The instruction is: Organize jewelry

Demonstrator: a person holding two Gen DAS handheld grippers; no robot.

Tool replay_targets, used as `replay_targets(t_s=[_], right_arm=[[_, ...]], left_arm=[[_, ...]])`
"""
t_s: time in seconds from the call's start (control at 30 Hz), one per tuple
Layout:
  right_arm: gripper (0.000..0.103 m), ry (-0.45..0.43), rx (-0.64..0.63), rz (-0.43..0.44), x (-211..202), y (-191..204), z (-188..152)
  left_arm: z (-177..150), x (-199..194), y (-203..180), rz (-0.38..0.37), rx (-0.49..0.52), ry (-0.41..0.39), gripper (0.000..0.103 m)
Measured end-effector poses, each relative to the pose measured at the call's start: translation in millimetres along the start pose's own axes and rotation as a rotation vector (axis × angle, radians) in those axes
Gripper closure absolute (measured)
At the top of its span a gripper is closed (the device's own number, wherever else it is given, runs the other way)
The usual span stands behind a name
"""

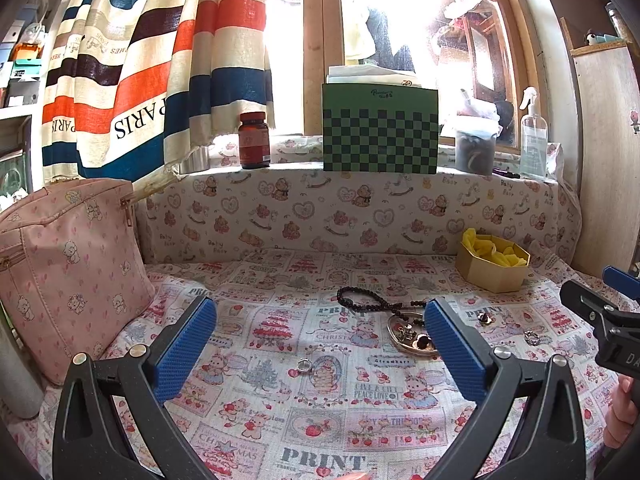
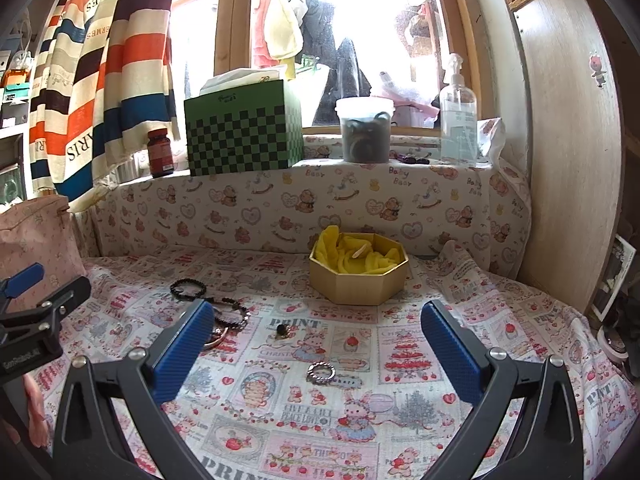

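Tablecloth point(image 2: 360, 420): matt printed cloth. Octagonal box point(image 2: 360, 280): smooth gold card, yellow fabric lining. Ring point(image 2: 321, 372): shiny metal. Gripper pads point(image 2: 184, 352) showed ribbed blue rubber.

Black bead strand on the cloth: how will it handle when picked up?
The black bead strand lies in loose loops, so it's probably floppy and will dangle from one pinch point. Small round beads may slip between pads. Its far end reaches the metal dish, so lifting might drag or snag there.
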State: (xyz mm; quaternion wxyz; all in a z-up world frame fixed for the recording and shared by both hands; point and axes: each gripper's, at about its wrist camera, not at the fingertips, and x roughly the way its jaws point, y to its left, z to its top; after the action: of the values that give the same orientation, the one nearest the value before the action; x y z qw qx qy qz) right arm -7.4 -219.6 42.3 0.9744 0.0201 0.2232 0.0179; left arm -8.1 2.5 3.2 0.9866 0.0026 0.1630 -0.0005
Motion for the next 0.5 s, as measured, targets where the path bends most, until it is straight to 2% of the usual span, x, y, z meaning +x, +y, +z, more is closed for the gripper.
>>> replay_targets(t_s=[0.13,0.23,0.5], right_arm=[[0.000,-0.004,-0.004,-0.017,-0.8,1.6,-0.1],[0.000,-0.002,0.004,-0.064,-0.4,0.5,0.0],[0.000,-0.011,0.007,-0.054,-2.9,-1.8,-1.1]], left_arm=[[0.7,0.3,0.8,0.002,0.000,0.001,0.000],[0.5,0.0,1.2,0.002,0.000,0.001,0.000],[0.1,0.4,1.3,0.004,0.000,0.001,0.000]])
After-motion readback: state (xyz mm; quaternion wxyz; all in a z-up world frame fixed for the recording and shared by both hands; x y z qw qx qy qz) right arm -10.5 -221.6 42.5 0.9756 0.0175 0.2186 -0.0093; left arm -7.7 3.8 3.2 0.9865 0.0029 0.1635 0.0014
